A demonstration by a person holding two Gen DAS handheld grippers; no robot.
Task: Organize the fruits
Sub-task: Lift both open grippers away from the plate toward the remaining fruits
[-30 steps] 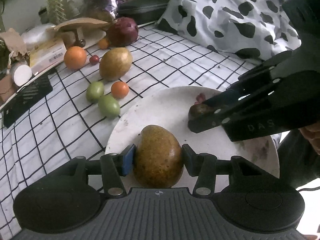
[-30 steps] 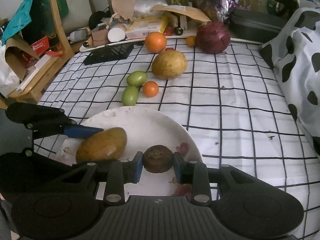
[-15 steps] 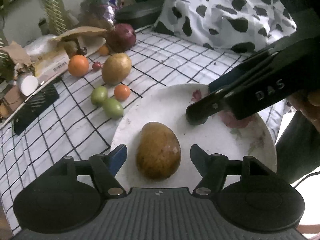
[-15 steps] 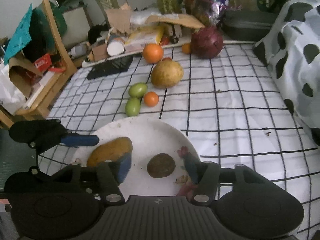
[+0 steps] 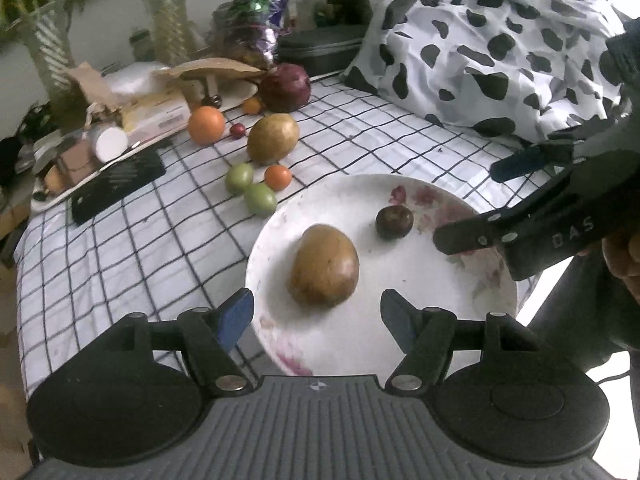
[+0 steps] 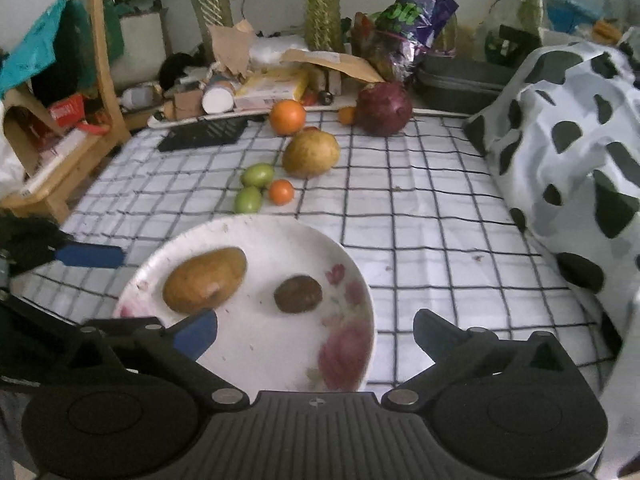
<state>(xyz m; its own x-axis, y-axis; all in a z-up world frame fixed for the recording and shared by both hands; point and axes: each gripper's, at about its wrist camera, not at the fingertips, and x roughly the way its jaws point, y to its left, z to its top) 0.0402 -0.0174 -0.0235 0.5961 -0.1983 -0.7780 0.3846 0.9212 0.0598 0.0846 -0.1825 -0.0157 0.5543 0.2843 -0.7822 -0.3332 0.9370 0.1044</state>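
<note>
A white flowered plate (image 5: pixel 404 336) (image 6: pixel 256 360) lies on the checked cloth. On it rest a brown-yellow mango (image 5: pixel 324 271) (image 6: pixel 205 280) and a small dark round fruit (image 5: pixel 394 222) (image 6: pixel 298 294). My left gripper (image 5: pixel 317 316) stands open just short of the mango, touching nothing. My right gripper (image 6: pixel 316 334) hangs over the plate's near edge, its jaws opening wide, the dark fruit lying free beyond them. In the left wrist view the right gripper (image 5: pixel 496 200) reaches in from the right.
Farther back on the cloth lie two green fruits (image 5: pixel 251 188), a small orange one (image 5: pixel 278 177), a second mango (image 5: pixel 273 138), an orange (image 5: pixel 206 125) and a dark red round one (image 5: pixel 285 87). Clutter lines the far edge. A spotted blanket (image 5: pixel 500 48) fills the right.
Both grippers let go of their fruits on the plate, opened, and drew back and up. The mango and the dark fruit now lie free.
</note>
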